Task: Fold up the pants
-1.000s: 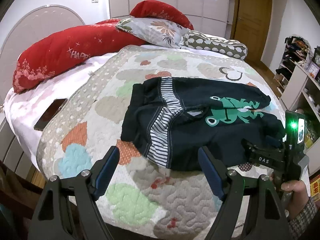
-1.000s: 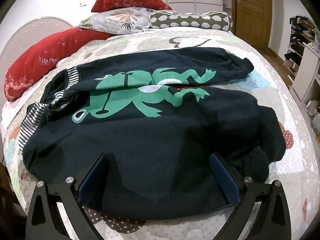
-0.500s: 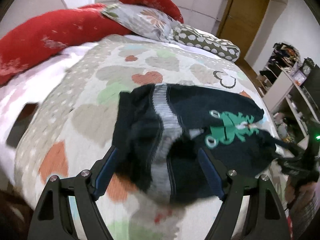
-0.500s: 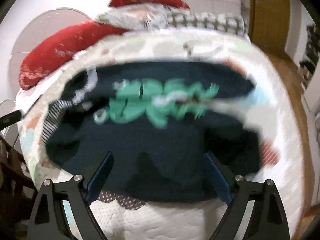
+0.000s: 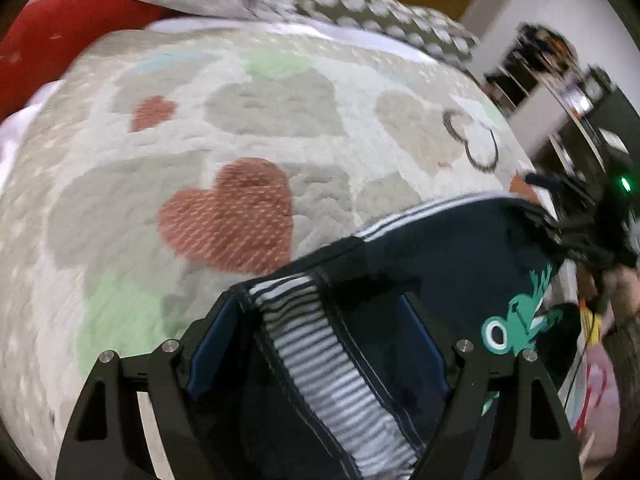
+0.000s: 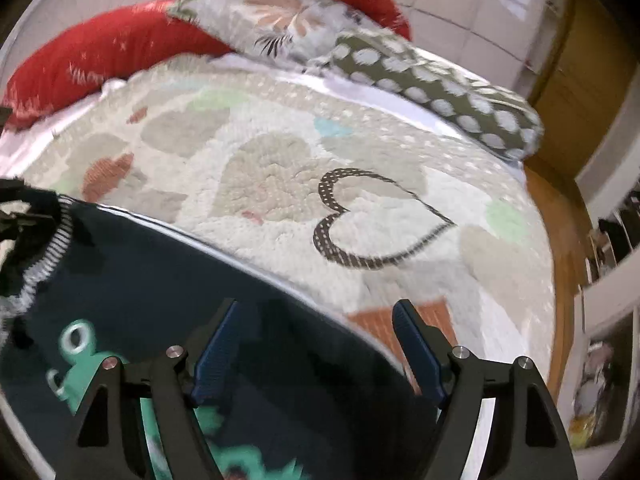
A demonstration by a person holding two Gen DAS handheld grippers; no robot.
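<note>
On the heart-patterned quilted bed (image 5: 248,128), your left tool (image 5: 320,344) straddles the dark frog-print pants' (image 5: 440,272) striped waistband (image 5: 320,344), jaws wide; right tool (image 6: 316,344), jaws just narrowing, straddles the far edge, nothing pinched, ready to fold.

Both views are smeared by motion. Left wrist view: the pants (image 5: 400,280) run off the lower edge, their legs cut off at right; the striped waistband (image 5: 332,364) passes between the left gripper (image 5: 320,356) and out of frame. The right gripper (image 5: 592,224) at the right edge is a dark blur with one green light, its jaws unreadable. The shelves (image 5: 560,76) hold contents too blurred to identify. Right wrist view: the frog print (image 6: 80,360) is smeared and cut by the lower edge.
</note>
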